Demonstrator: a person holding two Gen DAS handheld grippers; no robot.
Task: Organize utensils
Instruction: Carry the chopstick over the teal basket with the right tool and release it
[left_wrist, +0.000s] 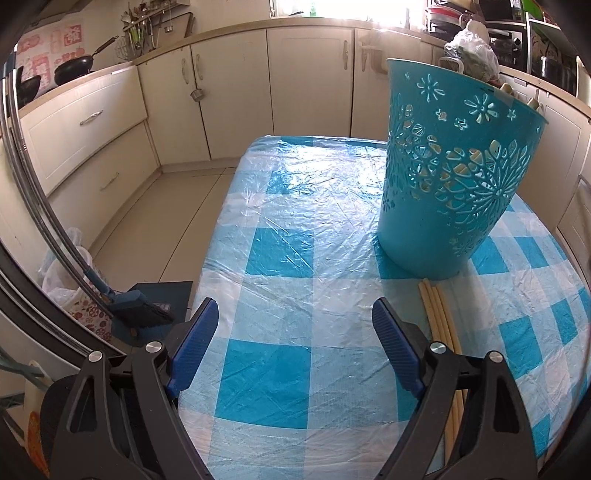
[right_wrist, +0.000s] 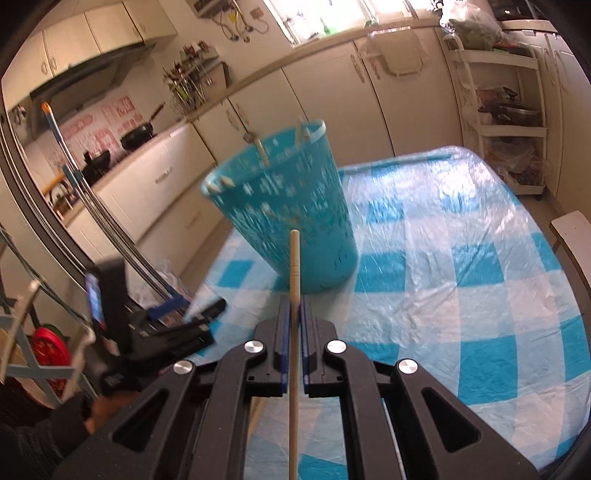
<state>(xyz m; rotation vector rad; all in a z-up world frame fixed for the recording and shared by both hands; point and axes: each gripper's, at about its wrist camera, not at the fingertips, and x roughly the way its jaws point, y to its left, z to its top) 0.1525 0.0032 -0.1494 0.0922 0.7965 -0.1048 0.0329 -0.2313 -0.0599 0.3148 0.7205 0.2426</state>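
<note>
A pale wooden chopstick (right_wrist: 294, 295), slim, round and plain, is clamped between the closed blue pads of the right gripper (right_wrist: 294, 306); its blunt tip is seen in front of the teal basket (right_wrist: 288, 221), above the checked tablecloth (right_wrist: 461, 277). The left gripper (left_wrist: 295, 314) is held with its jaws spread wide and nothing between them, over the tablecloth on the near side of the basket. Further cream chopsticks (left_wrist: 439, 325) are laid side by side just in front of the basket's foot. The basket is pierced with flower cut-outs, and more stick ends are seen above its rim. No writing can be read on these things; the pink wall stickers (left_wrist: 55, 48) beyond the basket are too blurred to read
</note>
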